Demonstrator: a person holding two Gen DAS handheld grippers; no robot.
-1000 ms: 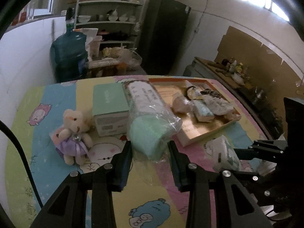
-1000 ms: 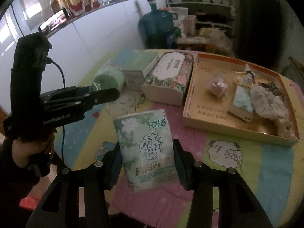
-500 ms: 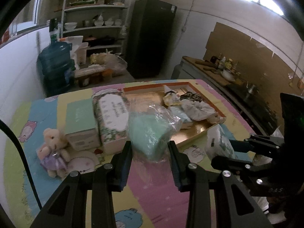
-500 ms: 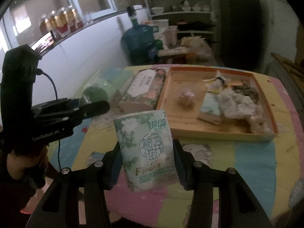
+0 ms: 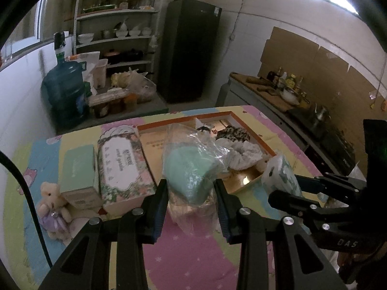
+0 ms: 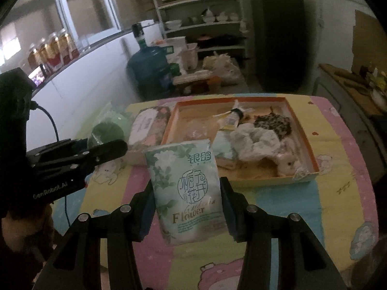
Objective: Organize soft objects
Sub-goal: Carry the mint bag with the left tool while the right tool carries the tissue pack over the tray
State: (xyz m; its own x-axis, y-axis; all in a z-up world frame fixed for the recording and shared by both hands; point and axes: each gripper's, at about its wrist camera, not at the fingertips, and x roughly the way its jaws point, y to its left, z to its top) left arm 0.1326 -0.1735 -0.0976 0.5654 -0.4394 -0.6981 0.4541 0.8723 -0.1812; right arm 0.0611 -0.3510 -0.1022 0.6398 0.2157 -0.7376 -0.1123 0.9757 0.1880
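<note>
Two soft packages are in my grip, both held off the table. My left gripper (image 5: 191, 201) is clamped on a green roll in clear plastic wrap (image 5: 191, 171), which hangs above the near-left corner of the orange tray (image 5: 251, 130). My right gripper (image 6: 186, 207) is clenched on a tissue pack (image 6: 185, 188) printed with white flowers and the word "Flower"; it stands upright between the fingers, in front of the tray's near edge.

Inside the tray I see a white fluffy item (image 6: 256, 142), a leopard-print piece (image 6: 273, 122) behind it, and a small pale-green pack (image 6: 223, 148) beside them. Smaller contents are too blurred to name.

Left of the tray, touching its wall, lies a floral tissue box (image 5: 123, 166). A mint-green box (image 5: 78, 169) sits against that box's far side. A small teddy bear in a purple dress (image 5: 52, 207) lies just beside the mint-green box, on the cartoon-print tablecloth (image 5: 193, 261).
</note>
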